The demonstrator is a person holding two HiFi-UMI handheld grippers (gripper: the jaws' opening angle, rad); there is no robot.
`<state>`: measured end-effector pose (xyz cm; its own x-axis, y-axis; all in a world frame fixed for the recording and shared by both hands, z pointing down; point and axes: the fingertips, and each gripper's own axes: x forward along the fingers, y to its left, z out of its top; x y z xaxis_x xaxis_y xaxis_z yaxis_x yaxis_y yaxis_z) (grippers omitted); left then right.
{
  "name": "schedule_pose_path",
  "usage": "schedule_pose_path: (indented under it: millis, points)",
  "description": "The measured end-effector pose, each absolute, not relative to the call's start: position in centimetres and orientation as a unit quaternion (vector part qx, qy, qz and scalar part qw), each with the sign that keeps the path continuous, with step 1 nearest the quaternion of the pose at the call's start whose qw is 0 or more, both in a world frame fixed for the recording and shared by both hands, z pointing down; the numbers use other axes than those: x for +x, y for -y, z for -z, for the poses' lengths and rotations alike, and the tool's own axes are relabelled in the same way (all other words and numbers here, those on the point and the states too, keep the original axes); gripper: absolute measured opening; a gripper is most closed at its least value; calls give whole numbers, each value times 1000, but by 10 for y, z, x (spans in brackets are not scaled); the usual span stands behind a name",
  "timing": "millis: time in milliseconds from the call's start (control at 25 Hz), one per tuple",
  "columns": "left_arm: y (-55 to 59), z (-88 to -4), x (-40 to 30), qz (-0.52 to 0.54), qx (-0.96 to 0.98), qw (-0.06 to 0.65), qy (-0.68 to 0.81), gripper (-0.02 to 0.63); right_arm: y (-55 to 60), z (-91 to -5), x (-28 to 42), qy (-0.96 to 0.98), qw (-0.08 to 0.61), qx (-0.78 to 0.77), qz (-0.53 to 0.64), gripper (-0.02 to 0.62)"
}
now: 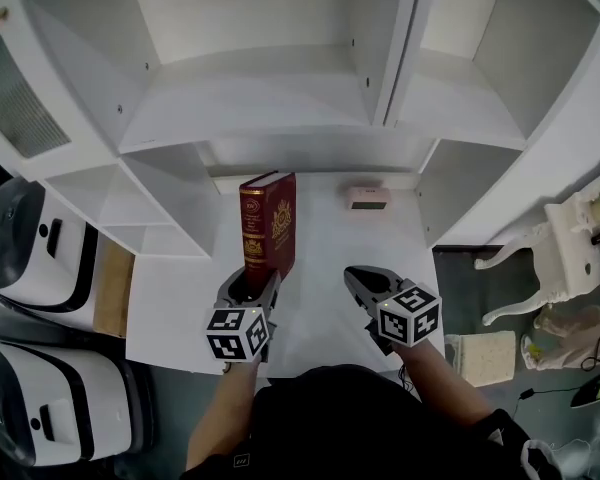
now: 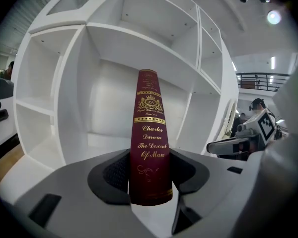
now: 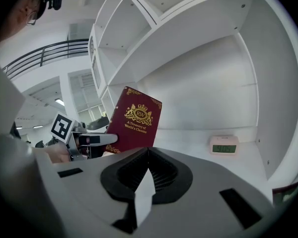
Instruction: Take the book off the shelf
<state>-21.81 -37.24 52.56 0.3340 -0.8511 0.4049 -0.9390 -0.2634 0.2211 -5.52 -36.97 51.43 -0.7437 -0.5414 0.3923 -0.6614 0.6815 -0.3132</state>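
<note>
Centrally in the head view, the left gripper [image 1: 256,284] has its jaws clamped on the upright red book [image 1: 269,220]; the right gripper [image 1: 359,279] has its jaws together.

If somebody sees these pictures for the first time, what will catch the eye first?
A dark red book with gold print stands out against the white shelf unit. It is roughly upright in the middle bay, its spine clamped in the left claw. The right claw hangs beside it, shut and empty, and a small pale clock sits further back on the same surface.
</note>
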Motion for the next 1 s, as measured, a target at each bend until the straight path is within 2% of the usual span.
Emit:
schedule_pose_path:
  millis: [480,1000]
  points:
    - [412,-492,-203,-116,807,168,554,215,382,-487,-41,915,103,346,-181,14]
    - [417,-462,-223,-99,804,139,570,215,379,-470,-50,929,92,332,-134,12]
